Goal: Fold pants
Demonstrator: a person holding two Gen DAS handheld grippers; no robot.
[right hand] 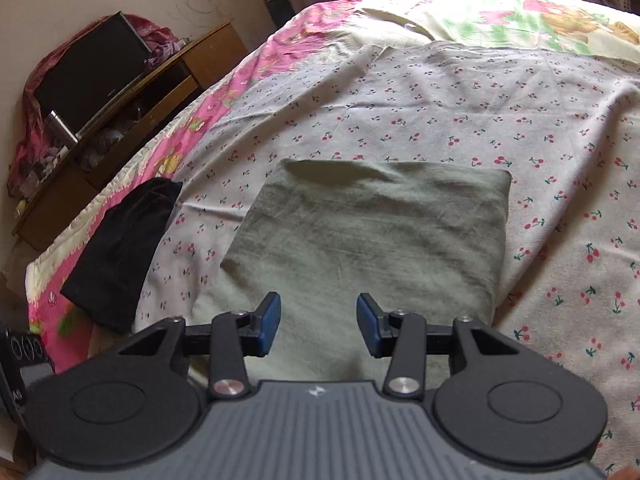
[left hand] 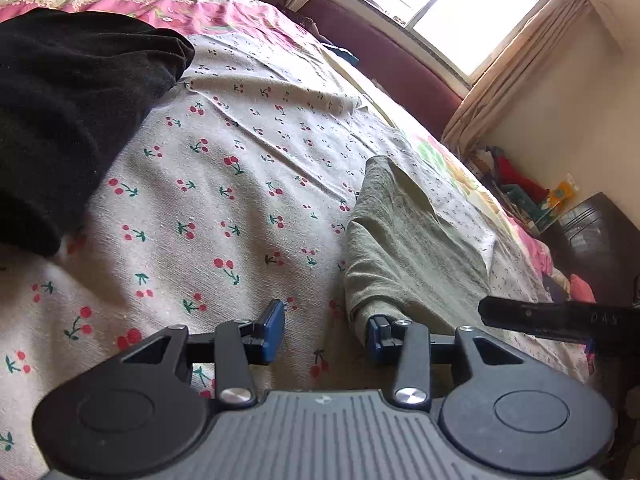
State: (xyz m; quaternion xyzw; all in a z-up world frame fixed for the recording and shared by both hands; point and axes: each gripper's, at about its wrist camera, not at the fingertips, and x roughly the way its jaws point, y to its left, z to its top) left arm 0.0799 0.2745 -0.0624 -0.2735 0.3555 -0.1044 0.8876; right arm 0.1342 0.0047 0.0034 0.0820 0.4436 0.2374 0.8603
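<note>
Right wrist view shows the olive pants folded into a flat square on the cherry-print bed — soft, light, limp cloth, best pinched at a folded edge — with both grippers' fingers apart, gripping nothing.

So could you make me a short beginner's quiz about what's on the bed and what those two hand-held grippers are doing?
1. True or false: the green pants lie folded into a flat block on the cherry-print sheet.
2. Which lies to the left of the green pants in the right wrist view? A) black garment B) a shoe C) a book
3. Fill in: both the left hand-held gripper and the right hand-held gripper are ____, gripping nothing.

Key: 1 true; 2 A; 3 open
</note>
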